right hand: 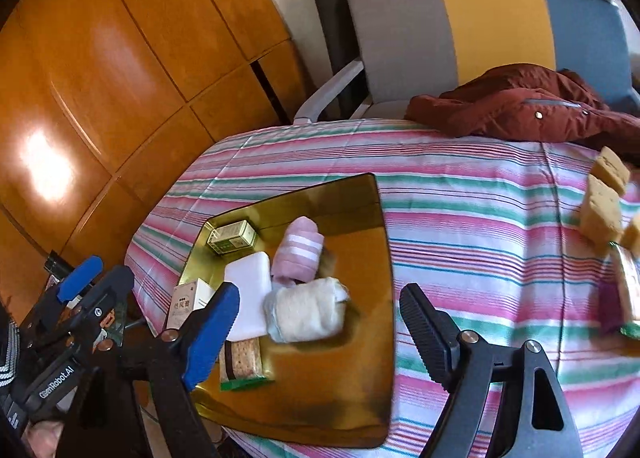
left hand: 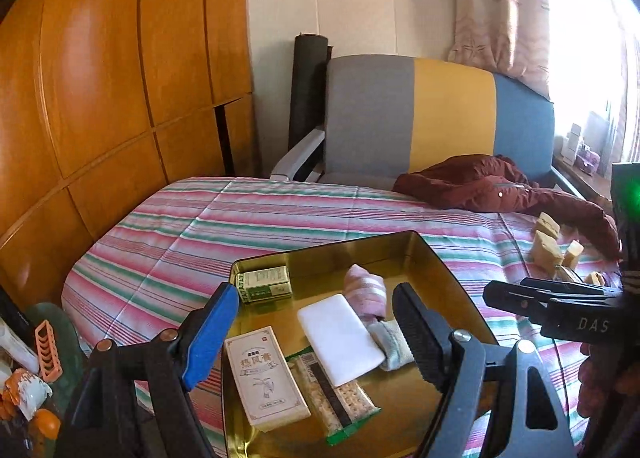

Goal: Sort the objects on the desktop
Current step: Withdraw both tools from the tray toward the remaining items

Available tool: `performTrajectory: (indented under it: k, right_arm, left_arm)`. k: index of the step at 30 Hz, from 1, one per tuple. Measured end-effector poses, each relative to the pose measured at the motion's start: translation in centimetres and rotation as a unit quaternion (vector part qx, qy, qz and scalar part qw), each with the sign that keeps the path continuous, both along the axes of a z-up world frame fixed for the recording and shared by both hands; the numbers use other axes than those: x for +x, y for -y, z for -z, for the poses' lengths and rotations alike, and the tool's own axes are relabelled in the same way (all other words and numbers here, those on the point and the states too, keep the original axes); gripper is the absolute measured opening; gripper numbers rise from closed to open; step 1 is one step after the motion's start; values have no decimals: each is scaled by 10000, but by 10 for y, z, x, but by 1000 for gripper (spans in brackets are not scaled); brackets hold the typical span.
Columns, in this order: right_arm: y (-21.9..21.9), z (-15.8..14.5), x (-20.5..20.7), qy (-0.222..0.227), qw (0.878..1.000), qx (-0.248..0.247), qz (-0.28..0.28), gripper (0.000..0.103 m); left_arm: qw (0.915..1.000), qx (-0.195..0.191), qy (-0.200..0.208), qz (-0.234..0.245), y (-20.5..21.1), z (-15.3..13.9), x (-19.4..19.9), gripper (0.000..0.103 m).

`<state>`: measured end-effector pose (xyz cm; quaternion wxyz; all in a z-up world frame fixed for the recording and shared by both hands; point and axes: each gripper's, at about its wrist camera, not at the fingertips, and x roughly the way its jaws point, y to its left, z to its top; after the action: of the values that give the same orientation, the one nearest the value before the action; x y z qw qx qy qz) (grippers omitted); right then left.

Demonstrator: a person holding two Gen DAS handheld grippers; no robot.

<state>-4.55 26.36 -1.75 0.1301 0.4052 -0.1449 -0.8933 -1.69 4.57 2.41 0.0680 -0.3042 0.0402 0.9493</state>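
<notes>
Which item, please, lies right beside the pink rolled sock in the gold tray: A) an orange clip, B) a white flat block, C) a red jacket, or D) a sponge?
B: the white block touches the pink sock inside the tray.

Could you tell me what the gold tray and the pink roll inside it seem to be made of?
Gold tray: probably thin metal, glossy; it mirrors the things in it. Pink roll: soft knitted fabric, matte, white stripes, likely a sock.
</notes>
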Motion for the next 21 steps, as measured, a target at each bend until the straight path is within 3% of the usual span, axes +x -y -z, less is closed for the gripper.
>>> performTrajectory:
  k: [8, 21]
  right_arm:
    - [-31, 4, 20, 2, 9995, -21, 309, 84]
    - [-120, 17, 54, 266, 9916, -25, 1264, 85]
  left_arm:
    - [9993, -29, 82, 376, -21, 3, 7, 81]
    - [9920, 95, 452, 1175, -71, 14, 11, 80]
